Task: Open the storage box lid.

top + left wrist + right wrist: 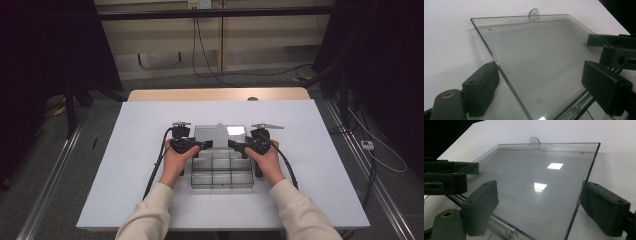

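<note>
A clear plastic compartment box (222,174) sits mid-table, its clear lid (219,133) swung open toward the far side. My left gripper (206,144) and right gripper (234,145) point inward at each other just above the hinge line. In the left gripper view the lid (536,55) runs between the wide jaws of the left gripper (544,88); its edge passes close by one pad (482,87), and the other pad stands apart. In the right gripper view the right gripper (543,206) straddles the lid (536,175) in the same way, its pads (605,207) off the plastic. Both are open.
The box rests on a white board (150,165) over a wooden table (215,94). A small hanging tab (534,13) sticks out of the lid's far edge. Cables trail from both grippers toward the near edge. Dark curtains and floor rails flank the table.
</note>
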`<act>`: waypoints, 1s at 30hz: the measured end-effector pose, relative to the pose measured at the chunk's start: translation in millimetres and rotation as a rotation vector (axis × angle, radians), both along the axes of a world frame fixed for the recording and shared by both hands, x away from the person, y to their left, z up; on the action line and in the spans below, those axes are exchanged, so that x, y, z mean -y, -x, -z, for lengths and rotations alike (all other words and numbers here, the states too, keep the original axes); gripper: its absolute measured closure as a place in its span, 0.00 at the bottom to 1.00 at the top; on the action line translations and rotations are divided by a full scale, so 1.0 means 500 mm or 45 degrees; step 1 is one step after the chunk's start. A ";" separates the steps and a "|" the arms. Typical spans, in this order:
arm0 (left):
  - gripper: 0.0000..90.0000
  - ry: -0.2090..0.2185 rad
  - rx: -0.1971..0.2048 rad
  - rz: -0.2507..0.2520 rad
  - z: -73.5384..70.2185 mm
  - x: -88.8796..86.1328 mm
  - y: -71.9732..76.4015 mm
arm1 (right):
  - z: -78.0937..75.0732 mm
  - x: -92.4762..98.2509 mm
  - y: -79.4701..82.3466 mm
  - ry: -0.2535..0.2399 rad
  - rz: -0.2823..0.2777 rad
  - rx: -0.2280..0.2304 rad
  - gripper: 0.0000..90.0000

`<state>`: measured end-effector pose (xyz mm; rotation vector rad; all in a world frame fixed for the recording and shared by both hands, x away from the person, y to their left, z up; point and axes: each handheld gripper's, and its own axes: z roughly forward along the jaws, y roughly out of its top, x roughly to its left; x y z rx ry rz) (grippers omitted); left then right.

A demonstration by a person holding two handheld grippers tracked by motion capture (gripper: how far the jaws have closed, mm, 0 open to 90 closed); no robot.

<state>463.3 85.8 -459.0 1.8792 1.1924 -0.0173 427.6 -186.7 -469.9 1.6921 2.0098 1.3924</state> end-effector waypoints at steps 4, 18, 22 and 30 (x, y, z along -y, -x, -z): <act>0.16 0.004 -0.013 -0.001 0.001 -0.001 0.000 | 0.000 0.000 0.000 -0.005 0.003 -0.006 0.16; 0.16 0.000 -0.020 -0.010 -0.003 -0.002 0.001 | -0.003 0.000 0.003 0.000 0.009 -0.012 0.17; 0.15 0.000 -0.030 -0.016 -0.003 -0.002 0.002 | -0.003 0.000 0.003 -0.010 0.011 -0.023 0.17; 0.15 0.004 -0.034 -0.018 -0.003 -0.004 0.001 | -0.003 0.003 0.002 -0.030 0.013 -0.048 0.17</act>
